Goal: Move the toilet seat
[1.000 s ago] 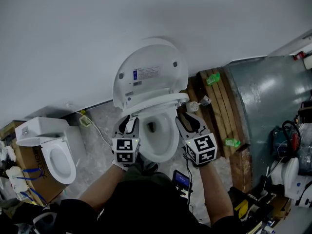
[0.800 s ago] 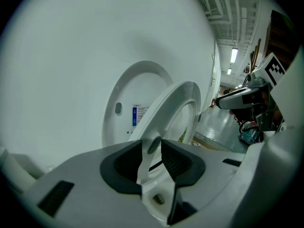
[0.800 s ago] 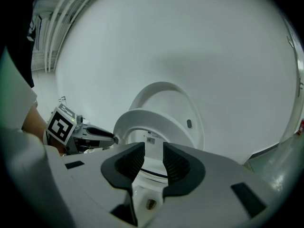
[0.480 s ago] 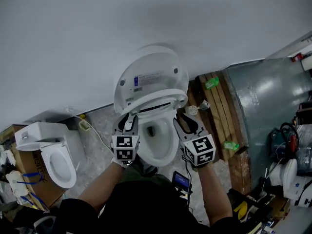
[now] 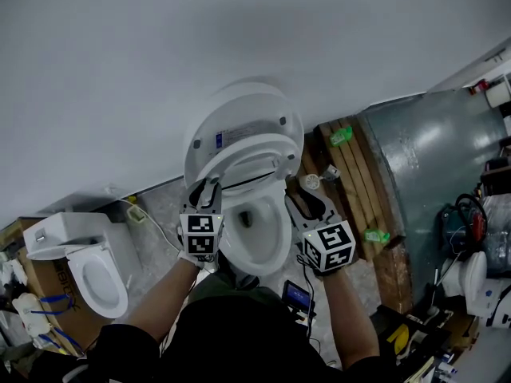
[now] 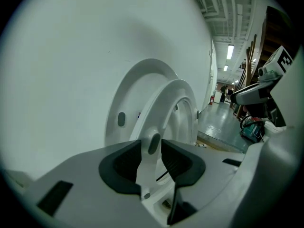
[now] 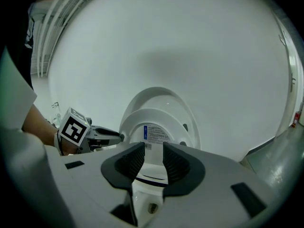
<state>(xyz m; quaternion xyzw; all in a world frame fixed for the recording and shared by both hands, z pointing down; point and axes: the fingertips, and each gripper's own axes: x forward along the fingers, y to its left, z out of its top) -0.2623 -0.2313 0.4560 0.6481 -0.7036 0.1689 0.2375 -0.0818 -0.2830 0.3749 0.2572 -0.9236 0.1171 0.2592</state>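
Observation:
A white toilet stands against the wall, its lid (image 5: 243, 110) upright. The seat ring (image 5: 249, 156) is tilted up steeply, close to the lid and well above the bowl (image 5: 257, 234). My left gripper (image 5: 206, 190) is shut on the ring's left edge. In the left gripper view the ring's rim (image 6: 151, 144) sits pinched between the dark pads (image 6: 124, 161). My right gripper (image 5: 303, 198) hovers by the bowl's right rim, open and holding nothing. The right gripper view looks between its pads (image 7: 173, 163) at the seat (image 7: 149, 118), the lid (image 7: 164, 96) and the left gripper (image 7: 118, 137).
A second white toilet (image 5: 84, 266) sits on a cardboard box at the left. A wooden pallet (image 5: 351, 174) and a big grey metal drum (image 5: 431, 158) stand right of the toilet. A small lit screen (image 5: 297, 295) lies near my feet. Tools and clutter fill the right edge.
The seat ring has swung from near level up toward the lid, carried by my left gripper, which moved up and away. The right gripper has hardly moved.

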